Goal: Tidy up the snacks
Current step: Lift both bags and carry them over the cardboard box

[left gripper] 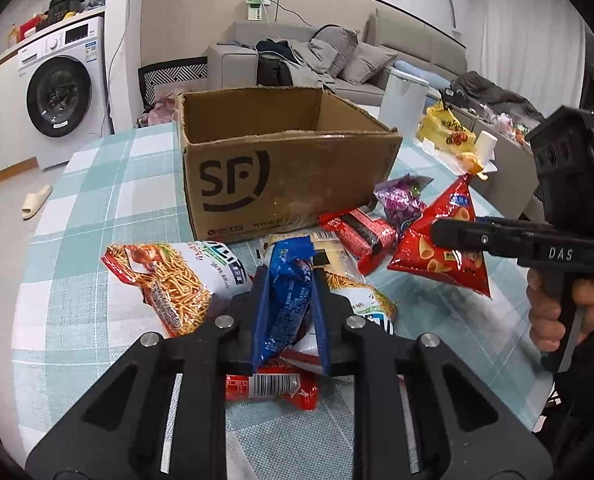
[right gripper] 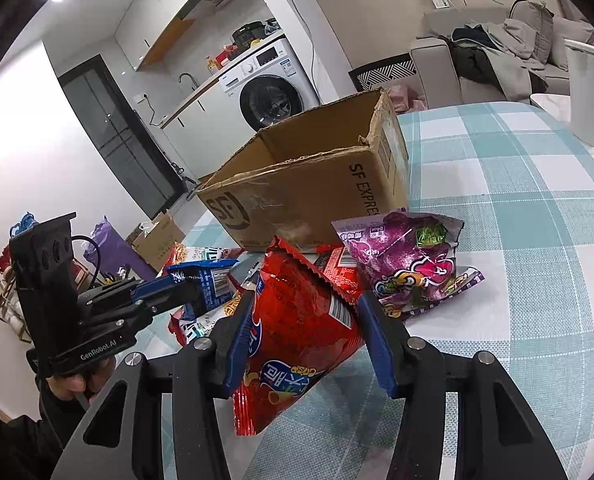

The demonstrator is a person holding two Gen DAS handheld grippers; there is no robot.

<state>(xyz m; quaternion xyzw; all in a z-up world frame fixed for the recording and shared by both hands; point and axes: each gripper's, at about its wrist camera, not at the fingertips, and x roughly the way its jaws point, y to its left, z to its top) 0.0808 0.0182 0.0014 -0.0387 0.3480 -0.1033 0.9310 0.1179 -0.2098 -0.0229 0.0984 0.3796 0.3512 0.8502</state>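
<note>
Snacks [left gripper: 361, 236] lie in a loose pile on the table [left gripper: 97, 200], just in front of an open cardboard box [left gripper: 289, 172] with a dark logo on its near wall. No snack shows inside the box, though its floor is hidden in both views.

Left gripper [left gripper: 287, 312] is clamped on a blue packet [left gripper: 285, 300]; pads press both its flat sides. The packet's long axis runs roughly away from the camera, top end tilted up toward the box. From the right wrist view the same packet [right gripper: 205, 280] sticks out level from the left gripper [right gripper: 189, 286], raised over the pile.

Right gripper [right gripper: 303, 332] is clamped on a red chip bag [right gripper: 297, 332]. Bag long axis is near upright in that view, torn zigzag edge up, lower end hanging below the fingers. In the left wrist view the red chip bag [left gripper: 445, 248] looks like a triangle, point up, held clear of the table by the right gripper [left gripper: 441, 234].

On the table: a noodle snack bag [left gripper: 169, 284] left of the blue packet, a small red pack [left gripper: 357, 236] near the box corner, a purple bag [right gripper: 409, 260] lying flat beside it, a red wrapper with barcode [left gripper: 269, 388] under the left gripper.

Table has a teal and white check cloth. Room behind: washing machine [left gripper: 61, 88], grey sofa [left gripper: 337, 56] with clothes heaped on it, white bin [left gripper: 403, 100] past the box, slipper [left gripper: 37, 200] on the floor. A hand [left gripper: 553, 312] grips the right handle.
</note>
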